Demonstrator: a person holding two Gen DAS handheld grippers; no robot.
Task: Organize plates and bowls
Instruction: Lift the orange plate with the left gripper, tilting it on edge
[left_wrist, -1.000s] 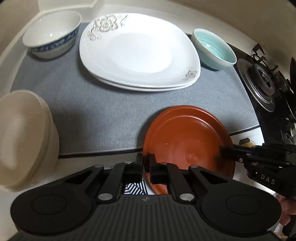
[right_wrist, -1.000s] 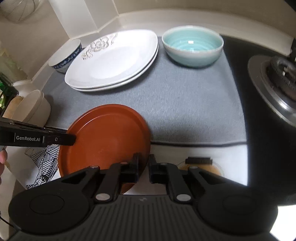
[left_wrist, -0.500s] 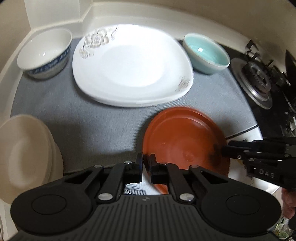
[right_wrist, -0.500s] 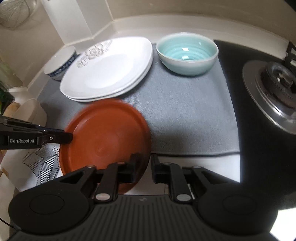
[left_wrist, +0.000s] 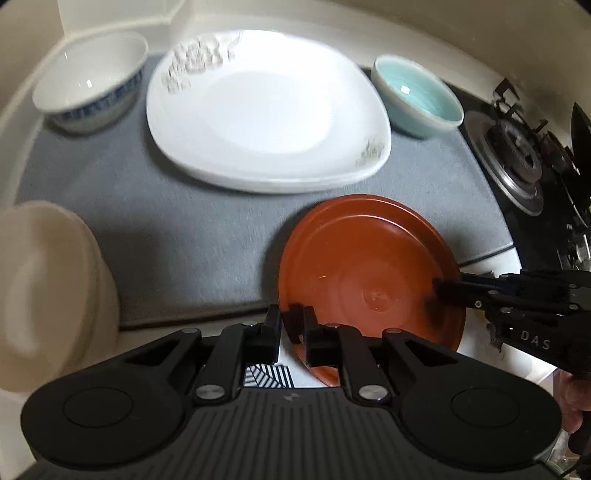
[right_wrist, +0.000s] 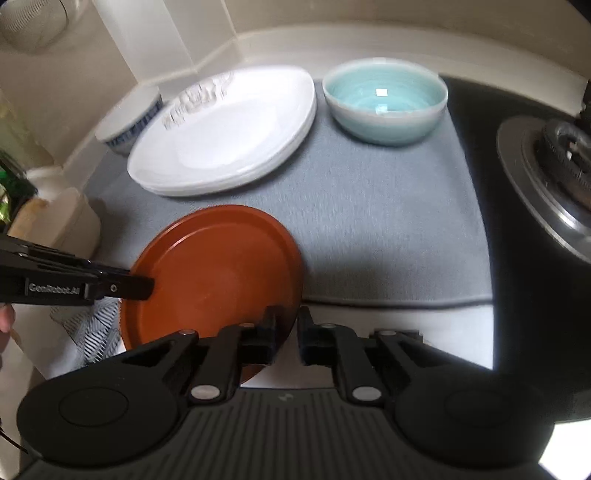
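Note:
A brown round plate is held up over the front edge of the grey mat. My left gripper is shut on the plate's left rim. My right gripper is shut on its right rim, and the plate tilts slightly. The left gripper also shows in the right wrist view; the right gripper shows in the left wrist view. A stack of white floral plates lies at the back of the mat, with a blue-patterned white bowl to its left and a teal bowl to its right.
A stack of cream bowls stands at the left of the mat. A gas stove burner is on the right. A black-and-white patterned cloth lies under the plate on the counter. Walls close the back and left.
Both grippers have carried the brown plate up and forward over the mat, nearer the white plates. The grip on both rims is unchanged.

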